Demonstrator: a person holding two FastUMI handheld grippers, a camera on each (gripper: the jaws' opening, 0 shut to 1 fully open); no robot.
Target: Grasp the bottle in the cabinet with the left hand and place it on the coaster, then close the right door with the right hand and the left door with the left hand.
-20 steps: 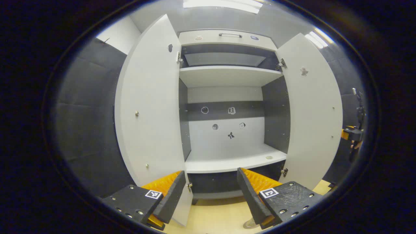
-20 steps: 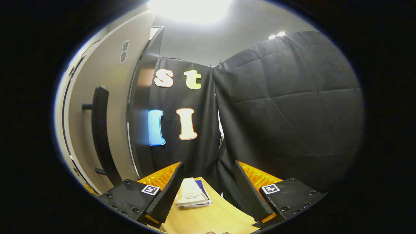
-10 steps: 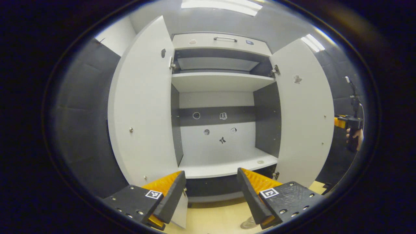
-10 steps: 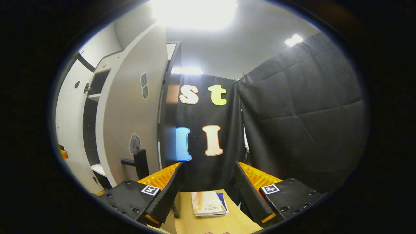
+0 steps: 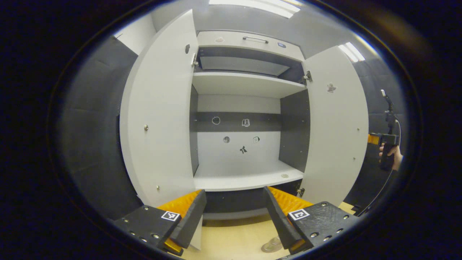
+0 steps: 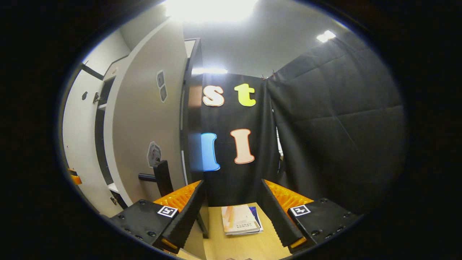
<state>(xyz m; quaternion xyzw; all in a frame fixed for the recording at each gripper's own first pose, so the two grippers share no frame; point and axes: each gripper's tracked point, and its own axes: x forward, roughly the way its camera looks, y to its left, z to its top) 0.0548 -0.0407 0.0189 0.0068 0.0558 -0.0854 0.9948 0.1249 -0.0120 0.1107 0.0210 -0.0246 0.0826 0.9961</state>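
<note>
Left to right in the left gripper view: the left door (image 5: 158, 119) is swung wide open, the cabinet (image 5: 249, 85) shelves sit bare in the middle, and the right door (image 5: 334, 126) is open too. Past its edge a hand (image 5: 391, 159) holds the right gripper (image 5: 371, 138) out beyond the door's outer face. The left gripper (image 5: 234, 213) hangs in front of the cabinet with its jaws wide and nothing between them. In the right gripper view, the right gripper's jaws are spread wide and empty too, with the right door's handle (image 6: 162, 177) just off to their left and some books (image 6: 241, 220) on the table (image 6: 249, 245) ahead.

Biggest risk imo: the right gripper faces the curtain rather than the door, so a push could slip off the edge or snag on the handle. The left gripper also sits in the opening and could get clipped by a closing door.

Can't spot the bottle anywhere, so no clue how it looks; there's a glimpse of something clear low by the left gripper, too cut off to call.
</note>
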